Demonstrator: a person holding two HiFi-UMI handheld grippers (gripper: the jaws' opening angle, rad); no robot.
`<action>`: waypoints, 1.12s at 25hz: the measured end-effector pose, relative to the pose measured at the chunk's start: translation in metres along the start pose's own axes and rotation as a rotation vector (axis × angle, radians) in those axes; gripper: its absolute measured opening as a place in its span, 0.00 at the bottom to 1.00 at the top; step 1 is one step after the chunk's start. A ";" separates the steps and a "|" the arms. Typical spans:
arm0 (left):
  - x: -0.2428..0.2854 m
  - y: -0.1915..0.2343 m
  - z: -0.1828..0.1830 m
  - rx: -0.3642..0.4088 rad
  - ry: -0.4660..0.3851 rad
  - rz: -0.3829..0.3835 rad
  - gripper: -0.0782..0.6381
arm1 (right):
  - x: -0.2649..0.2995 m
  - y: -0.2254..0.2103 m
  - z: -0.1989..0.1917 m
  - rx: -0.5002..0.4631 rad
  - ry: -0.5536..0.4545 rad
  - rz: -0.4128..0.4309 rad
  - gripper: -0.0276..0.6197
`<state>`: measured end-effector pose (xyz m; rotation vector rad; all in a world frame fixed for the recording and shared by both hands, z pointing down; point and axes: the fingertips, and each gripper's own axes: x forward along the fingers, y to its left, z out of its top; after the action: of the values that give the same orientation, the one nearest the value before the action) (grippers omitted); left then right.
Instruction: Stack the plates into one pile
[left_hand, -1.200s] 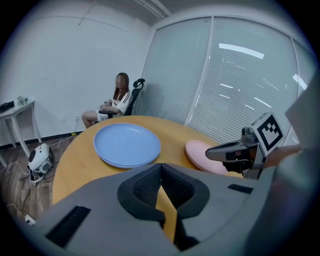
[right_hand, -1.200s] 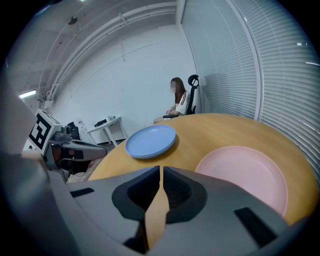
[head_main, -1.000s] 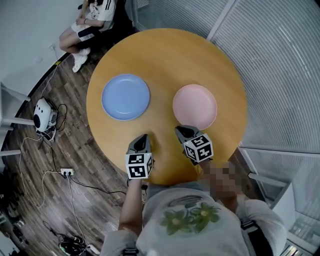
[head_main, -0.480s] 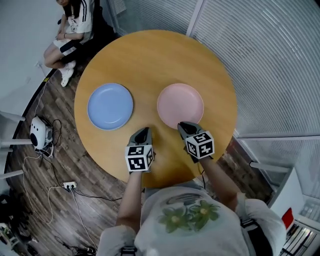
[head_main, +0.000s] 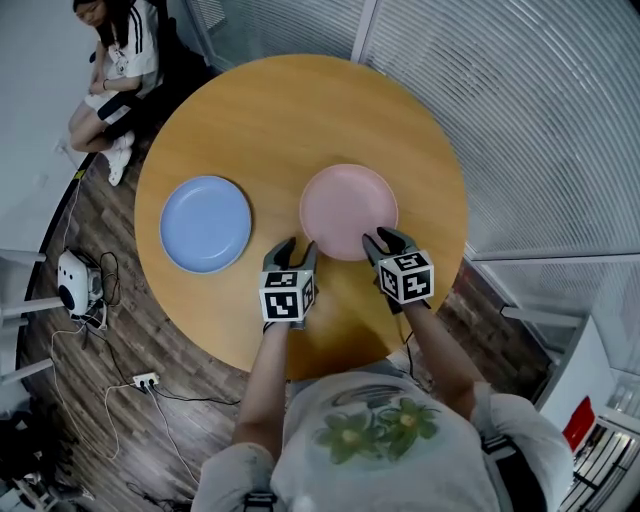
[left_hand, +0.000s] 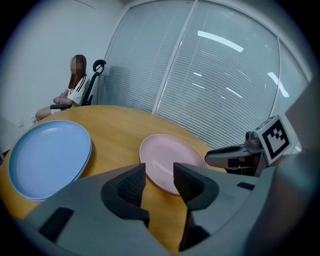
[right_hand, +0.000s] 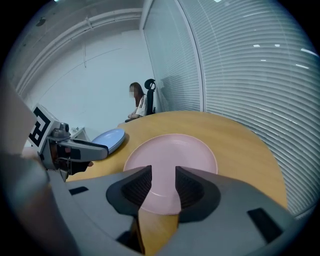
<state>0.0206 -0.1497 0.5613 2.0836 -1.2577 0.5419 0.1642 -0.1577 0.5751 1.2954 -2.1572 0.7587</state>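
Two plates lie apart on the round wooden table (head_main: 300, 110): a blue plate (head_main: 205, 224) at the left and a pink plate (head_main: 349, 211) right of the middle. My left gripper (head_main: 292, 248) hovers just off the pink plate's near left rim. My right gripper (head_main: 385, 240) is at its near right rim. Both have just been opening and now stand open, with nothing pressed between the pads. In the left gripper view the pink plate (left_hand: 172, 162) lies ahead of the jaws and the blue plate (left_hand: 47, 155) to the left. In the right gripper view the pink plate (right_hand: 170, 160) fills the gap ahead.
A person (head_main: 115, 65) sits on a chair beyond the table's far left edge. Glass walls with blinds (head_main: 520, 120) run behind and to the right. Cables, a power strip (head_main: 145, 380) and a white device (head_main: 72, 282) lie on the wooden floor at the left.
Both grippers have moved forward over the table up to the pink plate's near rim. Their jaws, shut before, now stand apart.
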 end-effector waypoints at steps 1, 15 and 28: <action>0.005 0.001 0.001 -0.002 0.008 -0.001 0.35 | 0.002 -0.005 0.001 0.004 0.003 -0.010 0.25; 0.057 0.026 -0.005 -0.009 0.106 0.011 0.41 | 0.023 -0.079 -0.008 0.066 0.052 -0.178 0.27; 0.086 0.028 -0.017 -0.018 0.166 -0.006 0.41 | 0.043 -0.108 -0.031 0.099 0.122 -0.220 0.29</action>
<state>0.0343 -0.2012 0.6357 1.9833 -1.1567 0.6834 0.2473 -0.2048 0.6479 1.4679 -1.8657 0.8388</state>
